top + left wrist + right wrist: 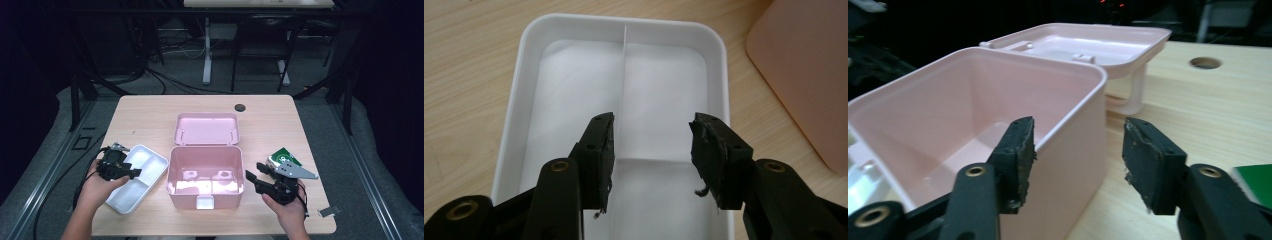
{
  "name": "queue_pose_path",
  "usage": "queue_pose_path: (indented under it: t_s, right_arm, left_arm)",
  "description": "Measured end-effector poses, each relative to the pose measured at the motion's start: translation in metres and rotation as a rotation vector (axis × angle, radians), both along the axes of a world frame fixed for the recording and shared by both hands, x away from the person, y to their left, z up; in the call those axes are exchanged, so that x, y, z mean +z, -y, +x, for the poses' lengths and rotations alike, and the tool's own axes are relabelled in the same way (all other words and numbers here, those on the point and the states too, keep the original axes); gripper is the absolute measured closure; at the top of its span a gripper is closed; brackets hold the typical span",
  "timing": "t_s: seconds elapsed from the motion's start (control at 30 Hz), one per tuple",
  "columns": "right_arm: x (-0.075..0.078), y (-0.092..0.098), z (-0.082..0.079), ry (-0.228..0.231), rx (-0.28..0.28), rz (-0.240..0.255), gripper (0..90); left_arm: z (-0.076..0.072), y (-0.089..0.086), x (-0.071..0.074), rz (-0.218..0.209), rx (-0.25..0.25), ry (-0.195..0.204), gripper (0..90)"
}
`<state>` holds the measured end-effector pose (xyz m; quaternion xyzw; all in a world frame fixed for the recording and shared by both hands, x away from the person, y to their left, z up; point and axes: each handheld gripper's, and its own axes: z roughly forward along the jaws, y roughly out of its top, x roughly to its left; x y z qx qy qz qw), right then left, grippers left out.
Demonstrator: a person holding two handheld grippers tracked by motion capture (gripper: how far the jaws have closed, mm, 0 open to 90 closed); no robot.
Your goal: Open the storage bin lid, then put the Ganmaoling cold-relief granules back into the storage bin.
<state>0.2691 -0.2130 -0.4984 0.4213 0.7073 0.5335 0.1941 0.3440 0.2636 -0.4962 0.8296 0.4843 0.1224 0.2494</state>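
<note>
Now | left claw (651, 160) apart over white tray (514, 115) | right claw (1078, 165) apart astride pink box (1088, 100) rim

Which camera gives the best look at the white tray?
The left gripper view: the white tray lies right under the camera, its dividers plain. The high view shows it whole but small, left of the pink box.

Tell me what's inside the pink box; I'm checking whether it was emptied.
The pink box stands open, lid swung back. Its floor shows nothing loose, just two moulded bumps. The strip of floor behind the near wall is hidden in the high view.
</note>
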Motion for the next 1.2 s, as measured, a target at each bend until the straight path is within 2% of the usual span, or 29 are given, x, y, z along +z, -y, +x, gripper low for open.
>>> queue_pose_path:
  t_s: [0.03,0.07,0.1,0.17,0.2,0.27,0.3,0.4,0.43,0.5,0.53,0.63,0.7,0.77,0.87,0.97,1.03,1.07,1.1,1.2]
  right_arm:
    - [0.000,0.000,0.000,0.000,0.000,0.000,45.5]
    - [0.000,0.001,-0.001,0.019,-0.031,-0.029,42.1]
    - [0.000,0.002,-0.001,0.024,-0.044,-0.036,42.0]
    - [-0.002,0.004,-0.001,0.046,-0.074,-0.066,41.1]
    - [-0.003,0.004,0.000,0.058,-0.082,-0.058,40.9]
    - [-0.002,0.006,0.001,0.028,-0.070,-0.053,39.4]
    - [-0.002,0.006,0.003,0.027,-0.069,-0.059,38.8]
    - [0.003,0.006,0.007,-0.023,-0.054,-0.100,35.4]
    - [0.003,0.006,0.007,-0.023,-0.054,-0.100,35.4]
    - [0.007,0.007,0.011,-0.064,-0.024,-0.112,34.6]
    - [0.011,0.009,0.015,-0.104,-0.014,-0.115,32.7]
    - [0.013,0.010,0.019,-0.120,0.004,-0.112,30.8]
    - [0.018,0.010,0.022,-0.131,0.011,-0.137,23.4]
    - [0.020,0.010,0.024,-0.157,0.027,-0.148,17.9]
    - [0.022,0.011,0.028,-0.181,0.040,-0.155,15.6]
    - [0.024,0.013,0.033,-0.204,0.045,-0.161,16.3]
    - [0.027,0.014,0.037,-0.228,0.054,-0.174,23.1]
    - [0.027,0.014,0.037,-0.228,0.054,-0.174,23.1]
    - [0.029,0.015,0.042,-0.251,0.069,-0.198,30.1]
    - [0.032,0.014,0.048,-0.260,0.070,-0.263,34.3]
  left_arm:
    - [0.000,0.000,0.000,0.000,0.000,0.000,52.0]
    - [-0.005,0.001,0.004,0.016,-0.019,0.044,52.2]
    - [-0.008,0.001,0.007,0.015,-0.027,0.065,52.3]
    - [-0.011,0.001,0.009,0.013,-0.041,0.080,52.3]
    - [-0.016,0.001,0.015,0.008,-0.072,0.129,52.0]
    - [-0.018,0.001,0.018,-0.001,-0.092,0.146,50.8]
    - [-0.018,0.001,0.020,-0.007,-0.092,0.144,49.9]
    - [-0.019,0.001,0.022,-0.021,-0.072,0.146,48.2]
    - [-0.020,0.001,0.023,-0.021,-0.073,0.140,48.2]
    - [-0.020,0.001,0.022,-0.014,-0.072,0.133,45.7]
    - [-0.019,0.001,0.021,-0.009,-0.068,0.122,45.6]
    - [-0.018,-0.001,0.020,-0.015,-0.053,0.113,45.7]
    - [-0.018,-0.002,0.021,-0.004,-0.044,0.105,45.5]
    - [-0.018,-0.003,0.021,-0.013,-0.049,0.091,43.7]
    - [-0.018,-0.003,0.021,-0.022,-0.047,0.087,43.7]
    - [-0.018,-0.003,0.020,-0.027,-0.045,0.085,43.7]
    - [-0.017,-0.004,0.020,-0.035,-0.055,0.077,44.4]
    - [-0.017,-0.004,0.020,-0.035,-0.055,0.077,44.7]
    - [-0.017,-0.005,0.021,-0.035,-0.059,0.071,45.6]
    - [-0.018,-0.005,0.022,-0.035,-0.060,0.066,46.0]
